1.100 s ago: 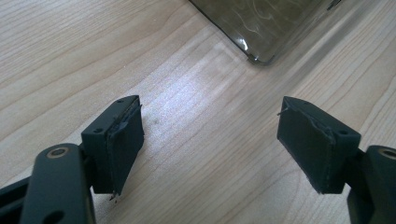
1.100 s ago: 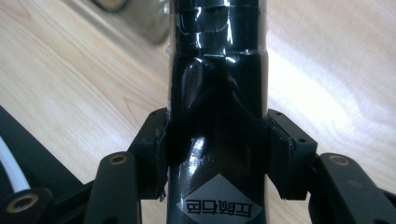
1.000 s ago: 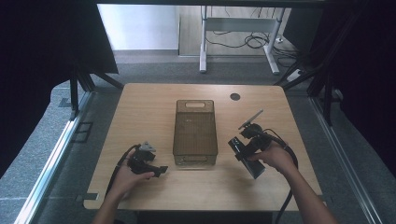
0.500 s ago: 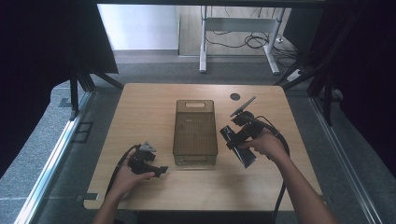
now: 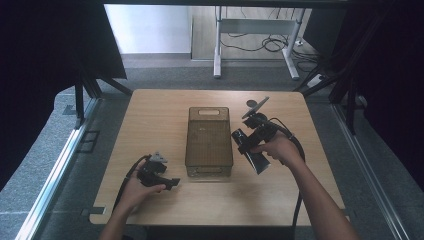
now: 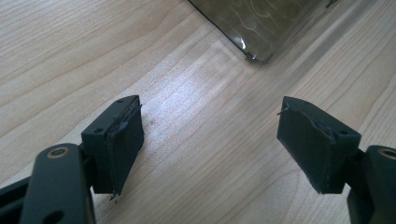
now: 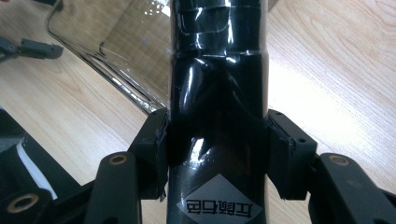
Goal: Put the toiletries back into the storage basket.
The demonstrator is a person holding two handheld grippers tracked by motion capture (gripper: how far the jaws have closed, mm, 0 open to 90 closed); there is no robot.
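Right gripper is clamping a glossy black bottle between both pads, label end nearest the camera, just right of the smoked plastic bin and probably clear of the table. Left gripper is gaping wide, holding nothing, over bare wood.

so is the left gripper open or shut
Open: the left gripper has its black fingers spread wide, with bare wooden table between them.
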